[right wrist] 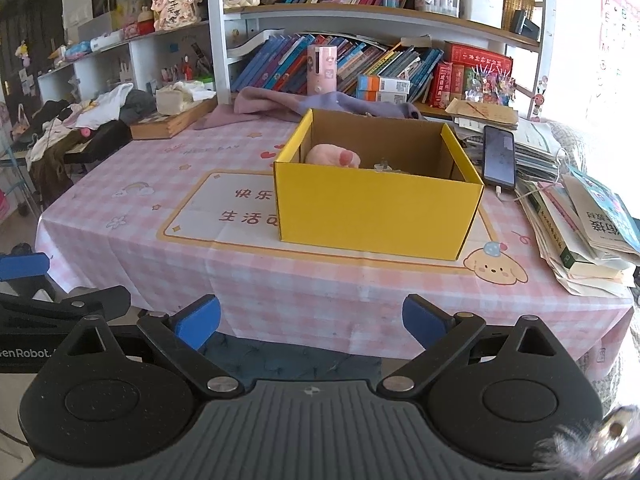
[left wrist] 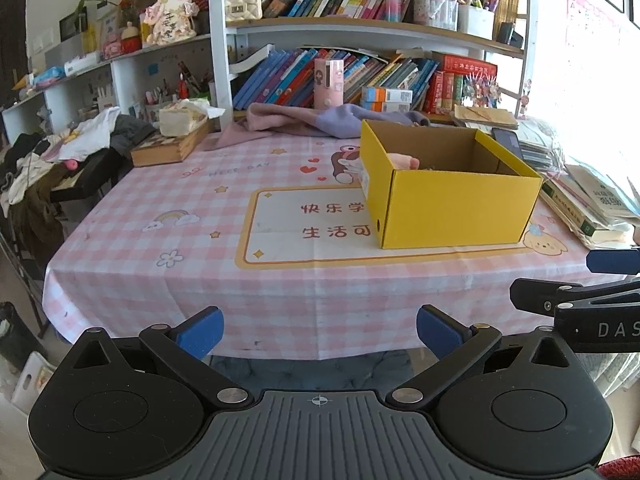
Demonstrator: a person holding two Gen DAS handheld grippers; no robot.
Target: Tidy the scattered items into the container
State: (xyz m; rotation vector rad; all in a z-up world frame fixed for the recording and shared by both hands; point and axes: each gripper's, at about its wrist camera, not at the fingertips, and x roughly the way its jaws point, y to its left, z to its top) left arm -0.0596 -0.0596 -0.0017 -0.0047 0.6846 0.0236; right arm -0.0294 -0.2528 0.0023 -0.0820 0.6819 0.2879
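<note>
A yellow cardboard box [left wrist: 448,204] [right wrist: 376,208] stands open-topped on the pink checked tablecloth [left wrist: 200,240] [right wrist: 160,216]. Inside it lie a pink plush toy [right wrist: 332,155] [left wrist: 404,161] and a small pale item [right wrist: 386,167] that is mostly hidden by the front wall. My left gripper [left wrist: 319,332] hangs open at the table's near edge, well short of the box, with nothing between its blue pads. My right gripper [right wrist: 311,322] is open too, empty, in front of the box. Each gripper shows at the edge of the other's view.
A stack of books and papers [right wrist: 580,220] lies at the right table edge, with a phone [right wrist: 499,156] on a cable behind it. A purple cloth [right wrist: 320,102], a tissue pack [left wrist: 184,118] on a book and piled clothes [left wrist: 80,144] line the far and left sides, under bookshelves.
</note>
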